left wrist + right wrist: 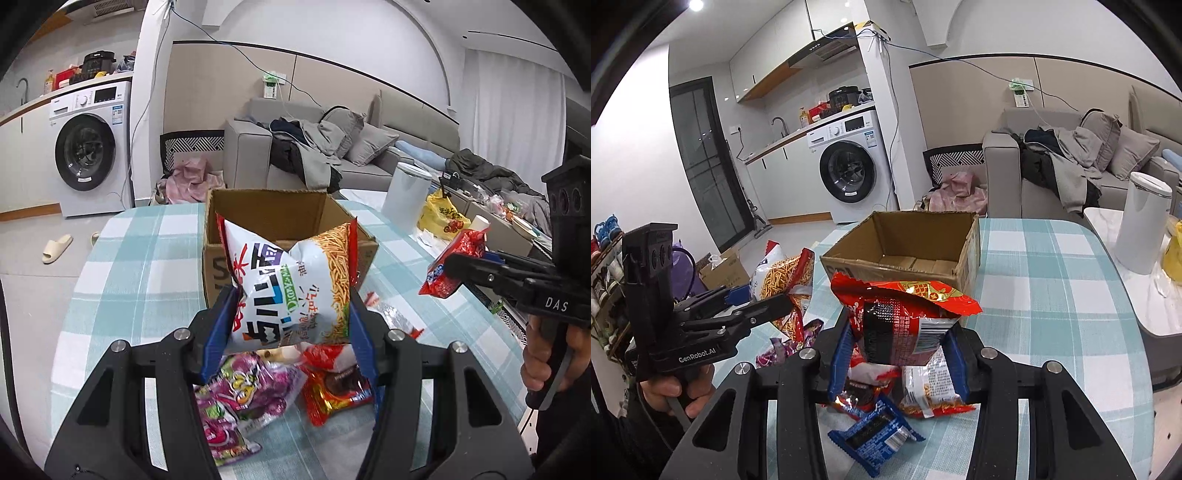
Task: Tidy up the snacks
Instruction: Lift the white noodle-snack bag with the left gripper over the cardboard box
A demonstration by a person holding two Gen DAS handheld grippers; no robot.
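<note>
Cardboard box [908, 251] open-topped; left claw [291, 314] grips noodle bag [288, 288], right claw [897, 343] red packet [905, 317].

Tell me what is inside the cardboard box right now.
From the right wrist view, the cardboard box shows only its bare bottom flaps, no snacks. The near corner of the floor is hidden behind the box's front wall and the red snack bag held in the right claw.

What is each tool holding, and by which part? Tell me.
Left tool: white noodle snack bag, by its lower sides. Right tool: red snack bag, by its lower sides.
</note>
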